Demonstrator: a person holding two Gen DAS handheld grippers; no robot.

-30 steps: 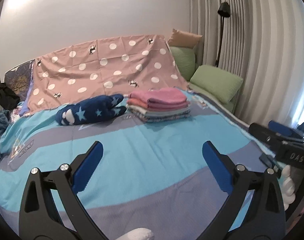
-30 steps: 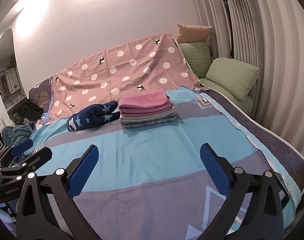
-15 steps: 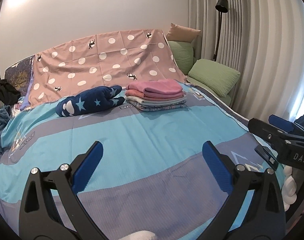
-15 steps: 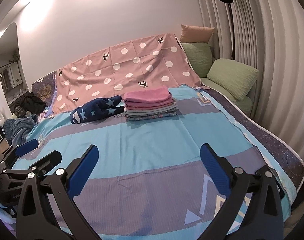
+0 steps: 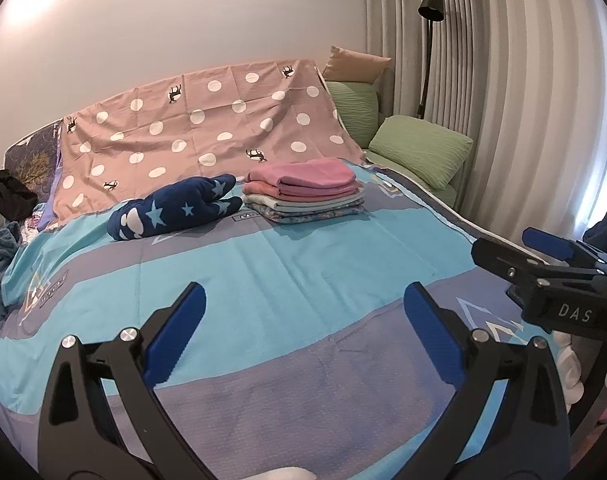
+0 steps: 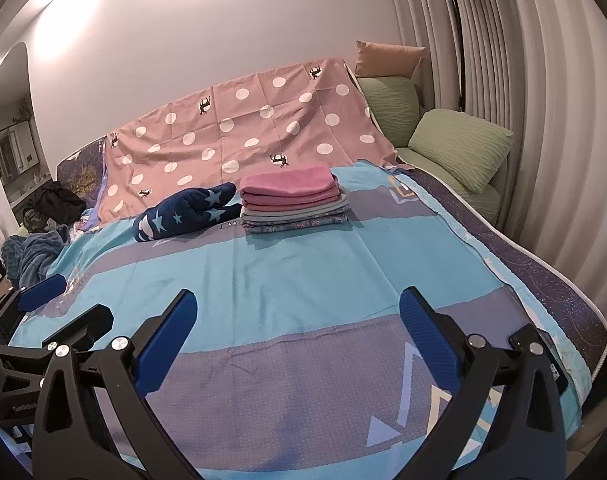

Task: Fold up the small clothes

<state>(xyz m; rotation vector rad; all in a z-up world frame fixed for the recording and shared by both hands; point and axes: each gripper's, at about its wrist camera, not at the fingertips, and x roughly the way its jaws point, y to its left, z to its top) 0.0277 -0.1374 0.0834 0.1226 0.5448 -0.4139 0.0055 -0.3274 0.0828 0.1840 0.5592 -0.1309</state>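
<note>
Right now I see my left gripper (image 5: 303, 312) at the bottom of the left wrist frame, its blue pads (image 5: 175, 336) spread wide with nothing between them. Over in the right wrist view the right gripper (image 6: 295, 320) fills the bottom edge the same way, jaws wide apart and empty. At the right edge of the left view the other tool's black body carries white letters reading "DAS" (image 5: 574, 314); more of the word may be hidden. A white gloved hand (image 5: 571, 364) shows just below that body.

Beneath both tools lies the bedspread (image 5: 303, 264), banded in turquoise and grey-purple, with white triangle outlines at lower right of the right view. A small boxed label is printed on it beside the stack, too small for me to read.

Farther up, at frame centre, sits the stack of folded clothes (image 5: 303, 192), pink pieces on top, pale and patterned ones below, well beyond both sets of jaws. Just left of it, apparently touching, lies a navy star-print garment (image 5: 171, 210), bunched and not folded.

Behind them a pink polka-dot sheet (image 5: 207, 128) slopes up against the wall. Green pillows (image 5: 419, 148) and a tan cushion (image 5: 357, 64) sit at upper right, by a black floor lamp (image 5: 429, 4) and the curtains.
</note>
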